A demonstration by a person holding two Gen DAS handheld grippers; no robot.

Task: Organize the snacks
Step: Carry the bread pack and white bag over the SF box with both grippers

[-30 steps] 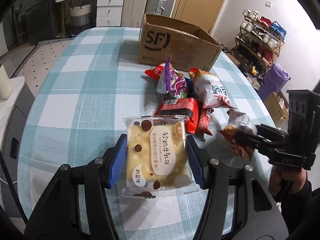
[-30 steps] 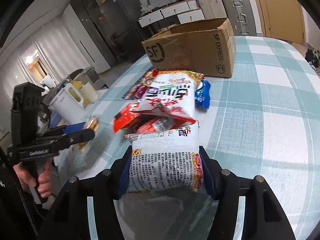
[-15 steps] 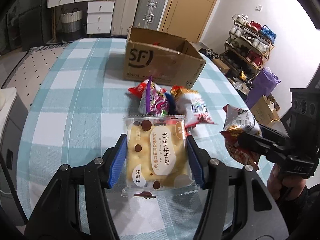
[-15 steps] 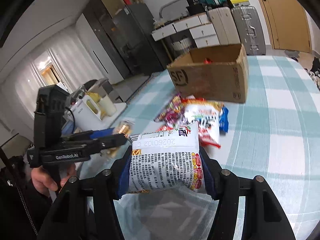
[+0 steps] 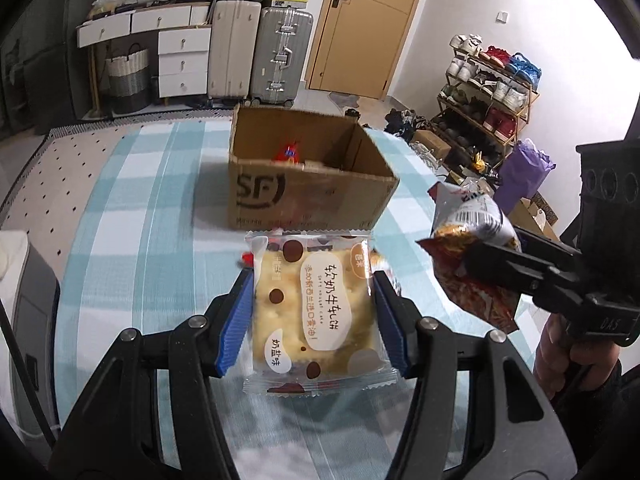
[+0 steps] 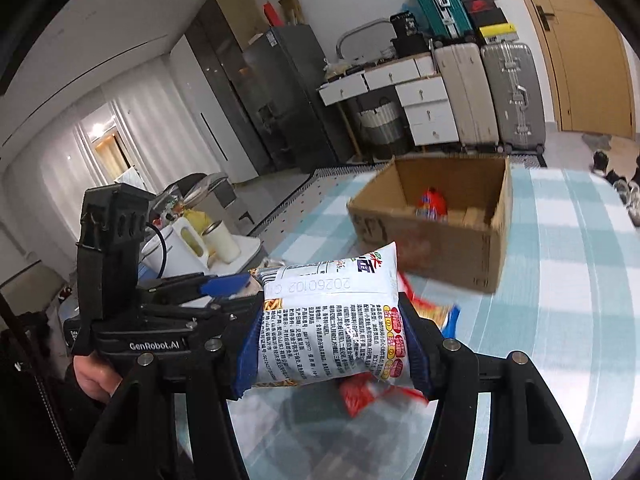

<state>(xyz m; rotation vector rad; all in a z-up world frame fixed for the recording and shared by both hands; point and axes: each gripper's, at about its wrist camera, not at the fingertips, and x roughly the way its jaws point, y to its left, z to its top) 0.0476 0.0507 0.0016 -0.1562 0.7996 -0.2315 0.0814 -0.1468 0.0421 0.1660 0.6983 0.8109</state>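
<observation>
Your left gripper (image 5: 314, 316) is clamped on the cake pack (image 5: 318, 312): flat, square, clear film with brown dots and a white label, pale crumbly cake inside, crimped edges. Blue ribbed pads (image 5: 236, 326) press both its sides, and it is held off the table.

Your right gripper (image 6: 330, 344) is clamped on the chip bag (image 6: 332, 320): puffy glossy foil, white back panel with dense print and a stamped date, red and orange at the ends. It is also off the table, to the right of the cake pack in the left view.

The box (image 5: 304, 172) is brown corrugated cardboard, open-topped, black logo on the near wall; it stands at the far side of the table. A red packet (image 5: 289, 152) lies inside.

More packets (image 6: 400, 392), red and blue, lie blurred on the table under the chip bag.

The table (image 5: 132, 208) has a teal and white checked cloth, smooth.

Room: hard-shell suitcases (image 5: 260, 52), white drawers (image 5: 182, 60), a wooden door (image 5: 364, 24) and a shoe rack (image 5: 486, 92) at far right.
</observation>
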